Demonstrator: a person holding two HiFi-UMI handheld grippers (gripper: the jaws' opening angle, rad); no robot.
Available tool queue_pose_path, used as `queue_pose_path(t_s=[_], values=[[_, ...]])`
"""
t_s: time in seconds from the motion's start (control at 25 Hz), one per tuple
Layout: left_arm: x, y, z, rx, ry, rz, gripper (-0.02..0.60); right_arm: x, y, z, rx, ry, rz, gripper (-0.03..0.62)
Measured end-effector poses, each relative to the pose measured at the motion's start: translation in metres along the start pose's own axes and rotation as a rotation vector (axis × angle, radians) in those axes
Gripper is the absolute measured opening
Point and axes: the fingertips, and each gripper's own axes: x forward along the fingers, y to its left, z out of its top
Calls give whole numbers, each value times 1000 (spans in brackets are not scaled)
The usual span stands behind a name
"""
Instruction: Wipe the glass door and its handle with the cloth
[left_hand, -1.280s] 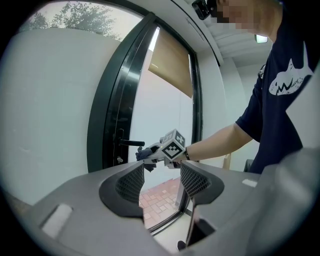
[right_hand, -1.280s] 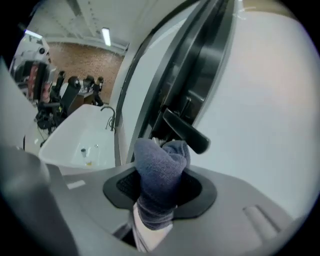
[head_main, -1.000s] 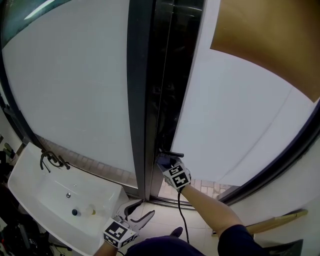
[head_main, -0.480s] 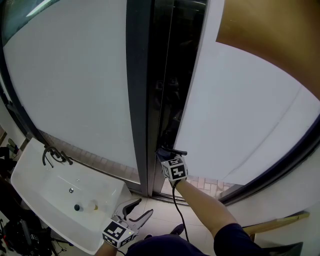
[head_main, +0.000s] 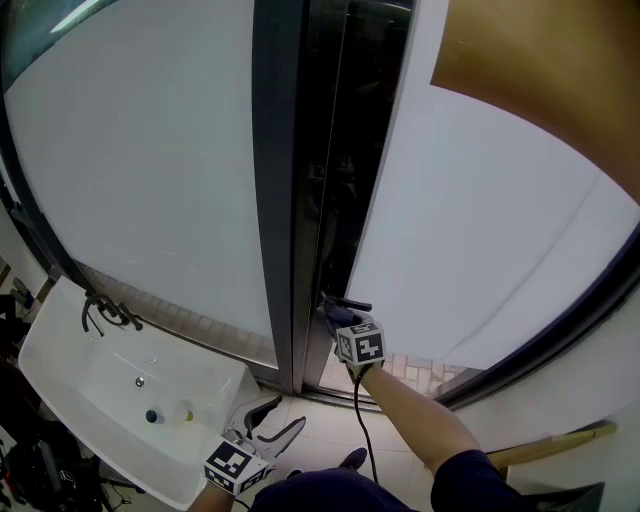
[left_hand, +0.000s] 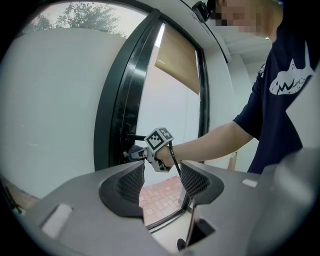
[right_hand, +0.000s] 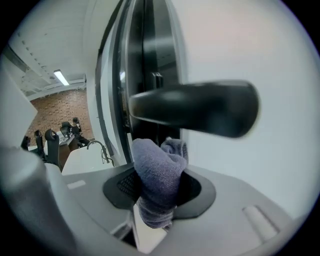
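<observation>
The right gripper (right_hand: 159, 192) is clamped on the bunched grey cloth (right_hand: 156, 167) just under the black handle (right_hand: 195, 107) of the glass door (head_main: 470, 260), slightly lower and rolled compared with half a second ago, while the left gripper (left_hand: 162, 182) stands jaws apart, empty, unmoved.

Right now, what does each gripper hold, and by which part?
The right gripper is shut on the cloth, pinching its bunched lower end; the fold pokes up under the handle. The left gripper is open and empty.
</observation>
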Motion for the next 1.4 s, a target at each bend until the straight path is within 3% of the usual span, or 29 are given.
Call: queue_pose_path(t_s=[0.16,0.4,0.64,0.84,1.12,1.4], values=[[-2,2,0,7,-6,0,224,-12,-13,-12,97,-11,17,153],[3,0,3,14,-10,-14,224,-7,24,32,148,-92,126,153],[3,-3,4,9,-8,-13,224,11,26,35,138,-56,88,153],[-1,2,-3,1,5,-1,224,6,9,23,176,-50,85,153],[-1,0,-1,7,-3,-11,222,-3,-29,-32,195,55,-24,153],[2,2,-1,-4,4,-14,222,13,11,-46,164,89,100,153]])
